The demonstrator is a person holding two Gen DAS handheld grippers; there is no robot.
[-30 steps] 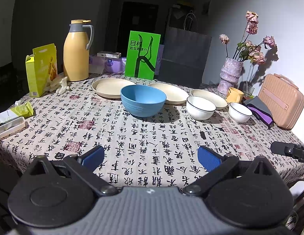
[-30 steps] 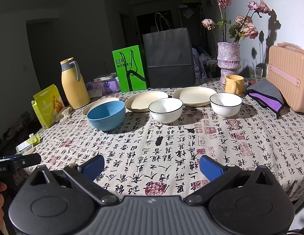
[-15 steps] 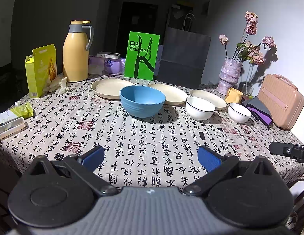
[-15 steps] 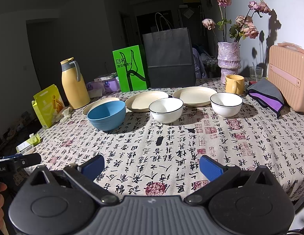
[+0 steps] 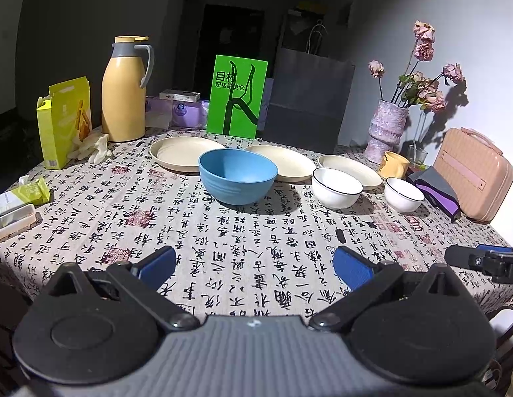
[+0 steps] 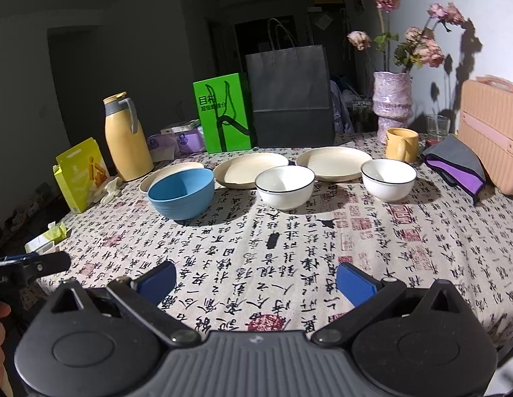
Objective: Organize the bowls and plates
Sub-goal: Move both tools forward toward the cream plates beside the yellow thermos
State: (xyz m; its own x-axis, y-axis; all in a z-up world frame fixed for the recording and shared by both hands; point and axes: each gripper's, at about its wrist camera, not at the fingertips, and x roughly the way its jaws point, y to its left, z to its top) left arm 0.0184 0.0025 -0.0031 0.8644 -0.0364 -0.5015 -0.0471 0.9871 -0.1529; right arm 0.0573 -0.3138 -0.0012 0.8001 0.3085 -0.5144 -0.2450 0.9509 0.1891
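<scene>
Tablecloth [image 5: 197, 231] printed with calligraphy covers the table; dim room.

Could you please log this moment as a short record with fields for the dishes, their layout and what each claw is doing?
bowls: blue bowl; two white bowls, all upright, apart
plates: three cream plates in a row behind the bowls, not stacked
surface: tablecloth printed with calligraphy
left claw: open, empty, near the table's front edge
right claw: open, empty, short of the bowls
stacking: not yet begun
</scene>
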